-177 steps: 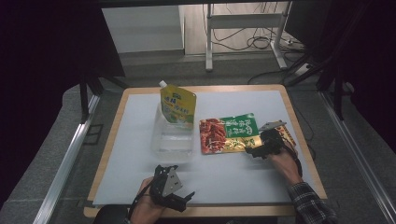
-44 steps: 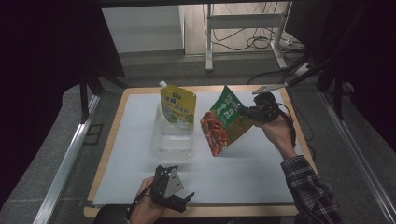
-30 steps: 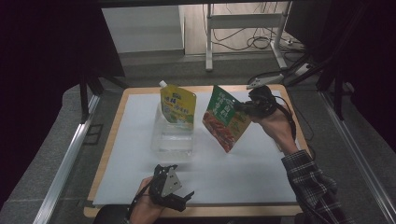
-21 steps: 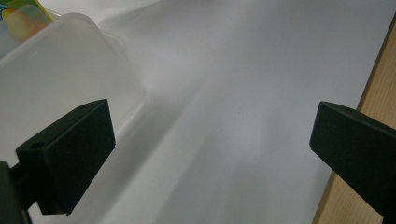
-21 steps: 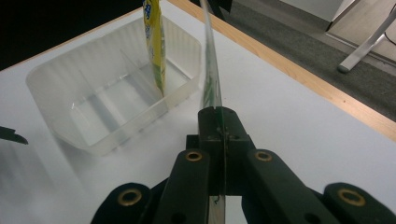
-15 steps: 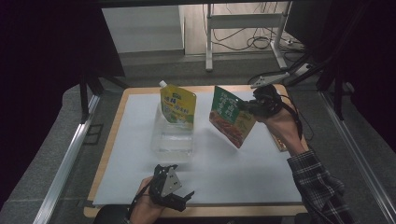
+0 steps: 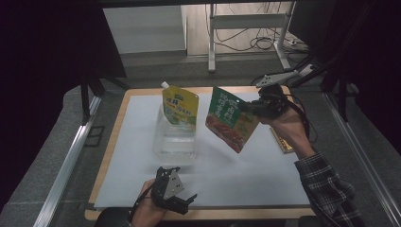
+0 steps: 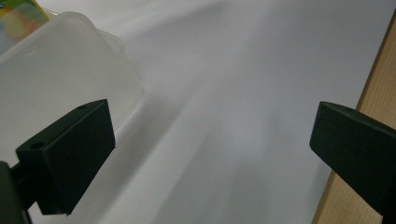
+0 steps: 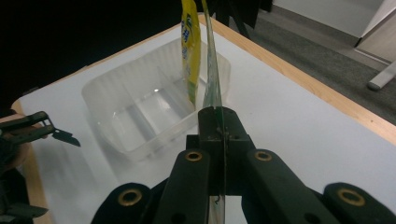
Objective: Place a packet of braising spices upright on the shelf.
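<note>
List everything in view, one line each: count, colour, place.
Green pouch: one, green and red, held above the mat in the right gripper.
Yellow pouch: one, yellow, standing in the tub.
Tub: one, clear, on the mat's left half.
Gold packet: one, gold, at the mat's right edge.
Mat: one, white, covering the table.
Table: one, wooden.
Left gripper: one, black, open, near edge.
Right gripper: one, black, shut on the green pouch.

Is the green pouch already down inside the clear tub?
No, the green pouch hangs in the air, clamped in the right hand-held gripper, to the right of the clear tub.
</note>
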### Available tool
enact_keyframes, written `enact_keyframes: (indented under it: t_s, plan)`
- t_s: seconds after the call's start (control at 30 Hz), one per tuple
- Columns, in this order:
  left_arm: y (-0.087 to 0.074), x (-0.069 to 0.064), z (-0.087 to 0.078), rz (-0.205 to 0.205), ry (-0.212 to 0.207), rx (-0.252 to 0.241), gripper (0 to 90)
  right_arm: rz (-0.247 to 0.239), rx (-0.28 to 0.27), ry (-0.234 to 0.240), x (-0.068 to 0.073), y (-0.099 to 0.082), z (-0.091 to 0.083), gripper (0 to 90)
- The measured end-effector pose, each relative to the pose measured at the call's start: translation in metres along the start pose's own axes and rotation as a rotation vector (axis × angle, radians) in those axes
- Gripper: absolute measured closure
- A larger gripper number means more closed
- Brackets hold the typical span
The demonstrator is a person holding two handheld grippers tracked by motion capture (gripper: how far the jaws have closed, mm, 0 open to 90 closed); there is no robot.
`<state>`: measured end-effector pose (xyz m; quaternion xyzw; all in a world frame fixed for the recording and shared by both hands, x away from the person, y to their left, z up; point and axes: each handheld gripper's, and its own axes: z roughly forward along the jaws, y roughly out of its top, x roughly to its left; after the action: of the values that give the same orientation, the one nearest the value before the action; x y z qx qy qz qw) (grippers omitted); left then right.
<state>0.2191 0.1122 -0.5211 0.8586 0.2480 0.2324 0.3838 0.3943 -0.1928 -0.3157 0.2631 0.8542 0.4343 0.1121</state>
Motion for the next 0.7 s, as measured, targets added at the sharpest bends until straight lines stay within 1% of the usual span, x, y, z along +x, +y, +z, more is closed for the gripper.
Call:
enact_keyframes:
  t_s: [0.3, 0.33, 0.4, 0.43, 0.47, 0.53, 0.67, 0.7]
  plan:
    - [0.0, 0.0, 0.0, 0.0, 0.0, 0.0, 0.0, -0.025, -0.003, 0.049, 0.01, 0.011, -0.007, 89.1]
    - [0.0, 0.0, 0.0, 0.0, 0.0, -0.001, 0.0, -0.031, -0.008, 0.064, 0.012, 0.014, -0.007, 89.1]
    - [0.0, 0.0, 0.0, -0.006, 0.0, -0.007, 0.0, -0.032, -0.01, 0.071, 0.013, 0.015, -0.007, 89.1]
    - [0.0, 0.0, 0.0, -0.005, 0.001, -0.007, 0.0, -0.026, -0.015, 0.086, 0.014, 0.017, -0.006, 89.1]
    - [0.0, 0.0, -0.001, 0.002, 0.001, -0.001, 0.0, -0.026, -0.015, 0.086, 0.014, 0.017, -0.006, 89.1]
    - [0.0, 0.0, -0.001, 0.003, 0.001, -0.001, 0.0, -0.025, -0.019, 0.103, 0.015, 0.02, -0.004, 89.1]
    - [0.0, 0.001, -0.001, 0.004, -0.001, 0.0, 0.0, -0.031, -0.022, 0.121, 0.018, 0.026, 0.003, 89.1]
    - [0.0, 0.0, -0.001, -0.004, -0.001, -0.008, 0.0, -0.036, -0.023, 0.127, 0.02, 0.029, 0.006, 89.1]
